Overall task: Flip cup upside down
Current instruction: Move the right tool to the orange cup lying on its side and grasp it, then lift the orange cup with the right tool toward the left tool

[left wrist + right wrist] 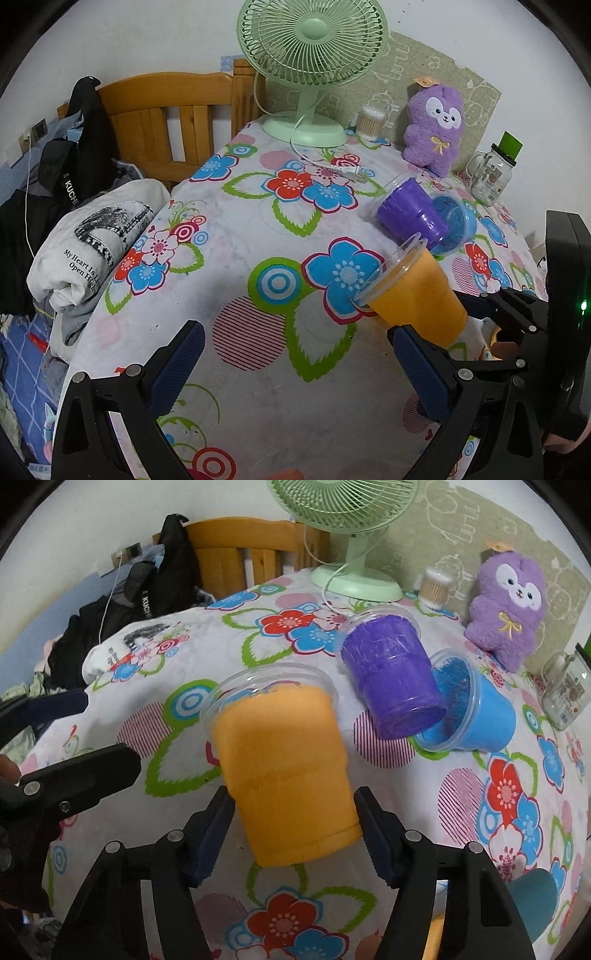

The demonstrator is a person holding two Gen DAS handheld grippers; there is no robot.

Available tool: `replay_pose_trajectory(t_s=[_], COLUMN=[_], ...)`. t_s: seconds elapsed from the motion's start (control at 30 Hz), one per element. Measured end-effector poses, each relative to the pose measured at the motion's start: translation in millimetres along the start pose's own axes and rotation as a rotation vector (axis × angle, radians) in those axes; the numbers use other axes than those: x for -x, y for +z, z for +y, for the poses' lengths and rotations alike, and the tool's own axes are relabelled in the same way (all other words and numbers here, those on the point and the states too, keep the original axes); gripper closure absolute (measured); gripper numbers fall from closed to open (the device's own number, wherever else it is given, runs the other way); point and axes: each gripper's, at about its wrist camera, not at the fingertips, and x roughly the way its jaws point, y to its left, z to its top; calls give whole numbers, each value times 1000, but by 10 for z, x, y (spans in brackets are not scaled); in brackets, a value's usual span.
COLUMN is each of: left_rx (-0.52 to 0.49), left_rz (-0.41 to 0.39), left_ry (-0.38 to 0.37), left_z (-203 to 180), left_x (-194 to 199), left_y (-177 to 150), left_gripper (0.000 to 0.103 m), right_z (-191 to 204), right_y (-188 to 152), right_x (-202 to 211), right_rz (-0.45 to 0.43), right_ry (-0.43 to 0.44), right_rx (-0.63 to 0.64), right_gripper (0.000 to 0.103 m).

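Floral tablecloth [177, 657], fan [343, 509] behind. Right gripper [295, 823] clamps orange cup [284, 768]; left gripper [295, 354] wide, empty. I'd rotate slowly, rim downward.

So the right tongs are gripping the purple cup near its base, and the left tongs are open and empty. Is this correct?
One thing is wrong: the right tongs grip the orange cup near its base, not the purple cup, which lies apart on the table beside the blue cup. The right wrist view shows this. The left tongs are indeed open and empty.
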Motion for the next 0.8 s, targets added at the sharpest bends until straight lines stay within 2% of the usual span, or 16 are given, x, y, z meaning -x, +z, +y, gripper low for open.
replay_pose_trajectory(t_s=[0.1,0.3,0.8], left_rx=[-6,-1,-47], left_rz=[-6,-22,-39], left_ry=[-8,-18,-34], left_z=[-14,-19,-126], left_x=[47,213,701], left_y=[-13,-111,-630], left_gripper=[0,0,0], right_z=[35,78,434], right_y=[-25,-135,-839], right_x=[76,347,994], right_rz=[-20,-76,-215], right_ry=[4,-47,-113], right_rx=[-10,-61,-228], right_gripper=[35,36,37])
